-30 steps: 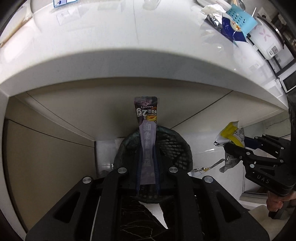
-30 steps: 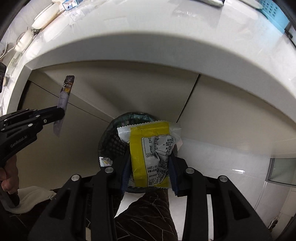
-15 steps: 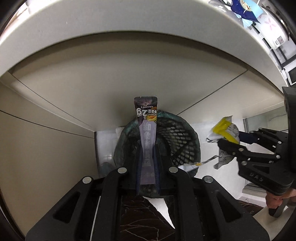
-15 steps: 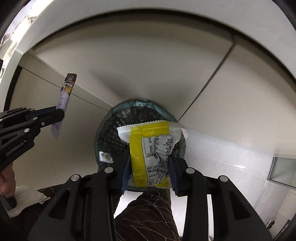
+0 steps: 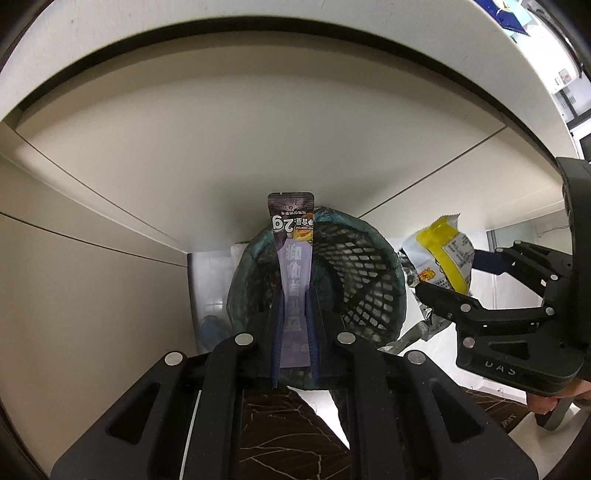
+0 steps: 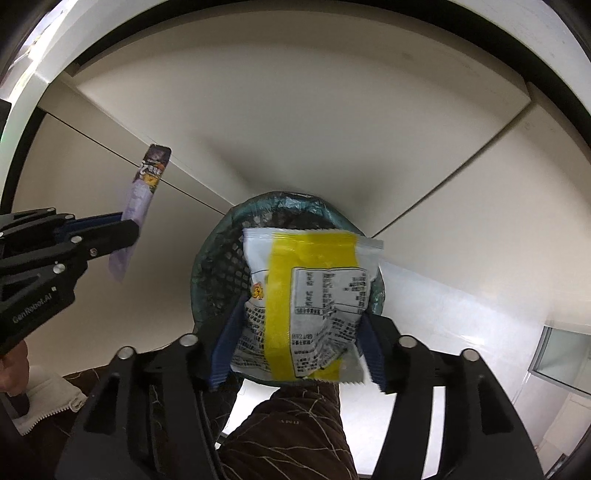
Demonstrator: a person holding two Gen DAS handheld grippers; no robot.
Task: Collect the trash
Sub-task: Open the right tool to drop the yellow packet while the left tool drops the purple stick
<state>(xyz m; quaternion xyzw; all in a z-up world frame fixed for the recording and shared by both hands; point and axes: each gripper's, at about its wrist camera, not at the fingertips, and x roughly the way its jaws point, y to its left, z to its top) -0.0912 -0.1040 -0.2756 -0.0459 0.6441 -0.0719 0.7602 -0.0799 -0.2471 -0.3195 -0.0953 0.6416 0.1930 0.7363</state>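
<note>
My left gripper [image 5: 294,295] is shut on a narrow purple stick wrapper [image 5: 293,258], held upright over a dark mesh waste bin [image 5: 354,280] on the floor. My right gripper [image 6: 295,317] is shut on a yellow and white snack wrapper [image 6: 306,295], held above the same bin [image 6: 218,273]. In the left wrist view the right gripper [image 5: 458,280] with its wrapper [image 5: 447,254] is just right of the bin. In the right wrist view the left gripper [image 6: 122,229] with the purple wrapper [image 6: 142,199] is left of the bin.
Beige cabinet fronts [image 5: 258,147] stand behind the bin under a white countertop edge [image 5: 332,22]. The person's dark patterned trouser leg [image 6: 291,435] is below the grippers. The floor [image 6: 461,306] is white tile.
Both grippers have dropped lower and come closer to the bin, which looks larger now. The countertop has slid up out of view. Both wrappers stay gripped.
</note>
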